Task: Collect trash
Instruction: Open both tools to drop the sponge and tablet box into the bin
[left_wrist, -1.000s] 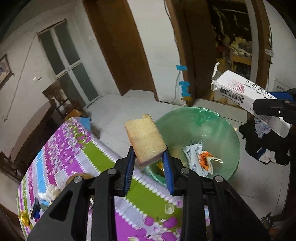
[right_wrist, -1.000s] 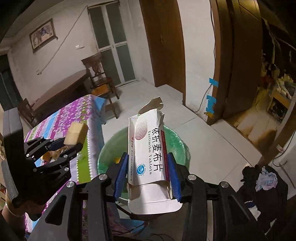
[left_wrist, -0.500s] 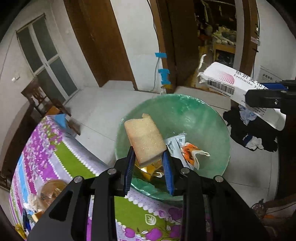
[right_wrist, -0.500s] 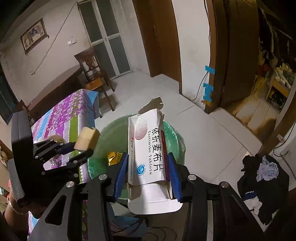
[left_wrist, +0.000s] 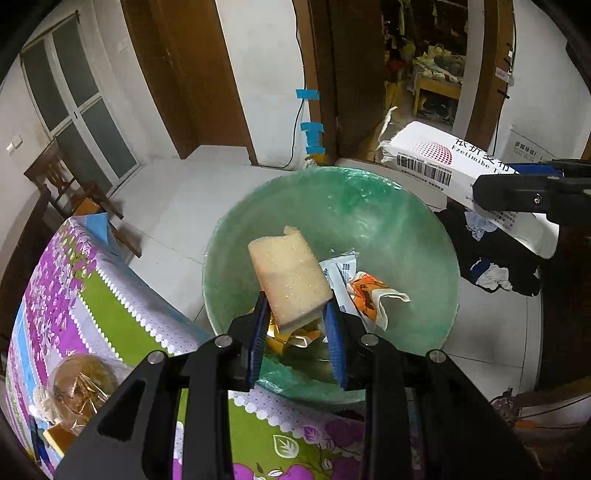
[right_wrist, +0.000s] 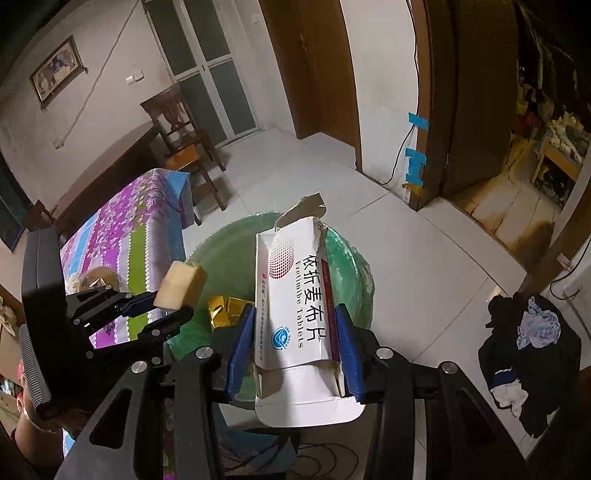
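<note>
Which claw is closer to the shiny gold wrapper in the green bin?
Left. The left claw holds its sponge right above the gold wrapper; the right claw is farther off.

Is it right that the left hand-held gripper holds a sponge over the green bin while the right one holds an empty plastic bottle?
Not quite. The right hand-held gripper holds a torn white tablet box, not a bottle; the right wrist view shows it. The left hand-held gripper does hold the sponge over the green bin.
</note>
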